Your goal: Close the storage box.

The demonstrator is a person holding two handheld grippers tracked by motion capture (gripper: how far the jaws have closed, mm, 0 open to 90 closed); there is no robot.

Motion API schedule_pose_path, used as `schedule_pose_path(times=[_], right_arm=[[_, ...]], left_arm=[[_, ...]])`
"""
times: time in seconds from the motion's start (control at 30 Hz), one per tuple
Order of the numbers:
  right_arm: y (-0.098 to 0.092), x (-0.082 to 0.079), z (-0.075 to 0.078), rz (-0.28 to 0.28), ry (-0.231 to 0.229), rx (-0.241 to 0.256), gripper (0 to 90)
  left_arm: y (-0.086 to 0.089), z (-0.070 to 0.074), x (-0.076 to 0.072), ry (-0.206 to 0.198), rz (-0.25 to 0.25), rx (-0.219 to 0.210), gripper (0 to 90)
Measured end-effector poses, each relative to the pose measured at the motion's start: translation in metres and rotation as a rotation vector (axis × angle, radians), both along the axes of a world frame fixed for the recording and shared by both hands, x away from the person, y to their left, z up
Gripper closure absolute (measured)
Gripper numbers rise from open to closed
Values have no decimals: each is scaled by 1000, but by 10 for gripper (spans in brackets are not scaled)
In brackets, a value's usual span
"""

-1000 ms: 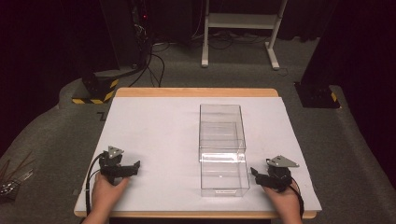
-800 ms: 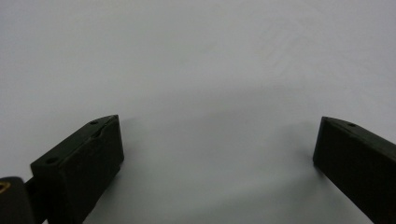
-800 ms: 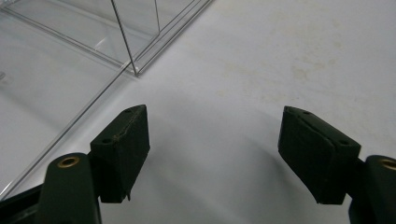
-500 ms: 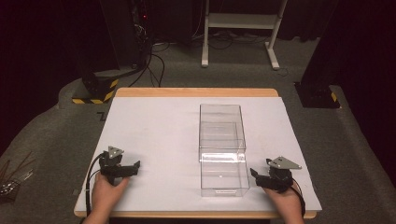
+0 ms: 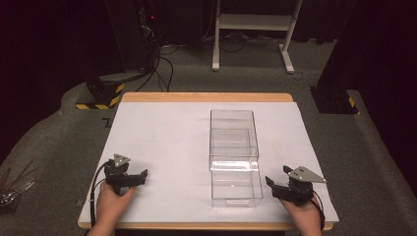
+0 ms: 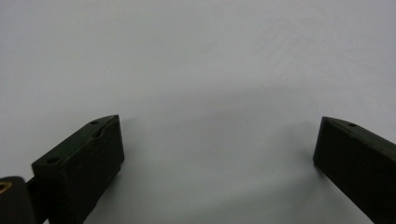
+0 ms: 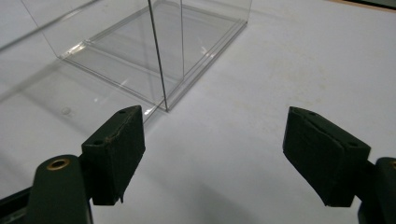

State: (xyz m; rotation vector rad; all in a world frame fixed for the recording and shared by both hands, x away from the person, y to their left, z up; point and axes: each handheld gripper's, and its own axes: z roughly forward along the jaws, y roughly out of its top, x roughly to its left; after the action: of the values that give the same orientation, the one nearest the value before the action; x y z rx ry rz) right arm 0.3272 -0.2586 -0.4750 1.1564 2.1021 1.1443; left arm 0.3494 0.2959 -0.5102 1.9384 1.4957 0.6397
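Observation:
A clear plastic box (image 5: 234, 152) stands in the middle of the white-covered table (image 5: 162, 132), long side running front to back; its near corner (image 7: 159, 60) rises just ahead of my right jaws. My left gripper (image 5: 138, 177) rests on the table near the front left, open, with bare white surface between its jaws (image 6: 215, 144). My right gripper (image 5: 270, 184) rests at the front right, just right of the box's near end, open and holding nothing (image 7: 212, 140).
A wooden table edge (image 5: 206, 97) shows at the far side. Beyond it on the grey carpet stand a white metal frame (image 5: 253, 29), black cables (image 5: 157, 64) and black stands with yellow-striped bases (image 5: 101, 96).

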Motion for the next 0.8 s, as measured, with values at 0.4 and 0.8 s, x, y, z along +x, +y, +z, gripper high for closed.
schedule_pose_path(times=[0.4, 0.8], right_arm=[[4, -11, 14, 14, -36, 35, 209], [8, -24, 29, 42, -69, 73, 210]], left_arm=[[0, 0, 0, 0, 0, 0, 21], [0, 0, 0, 0, 0, 1, 22]])
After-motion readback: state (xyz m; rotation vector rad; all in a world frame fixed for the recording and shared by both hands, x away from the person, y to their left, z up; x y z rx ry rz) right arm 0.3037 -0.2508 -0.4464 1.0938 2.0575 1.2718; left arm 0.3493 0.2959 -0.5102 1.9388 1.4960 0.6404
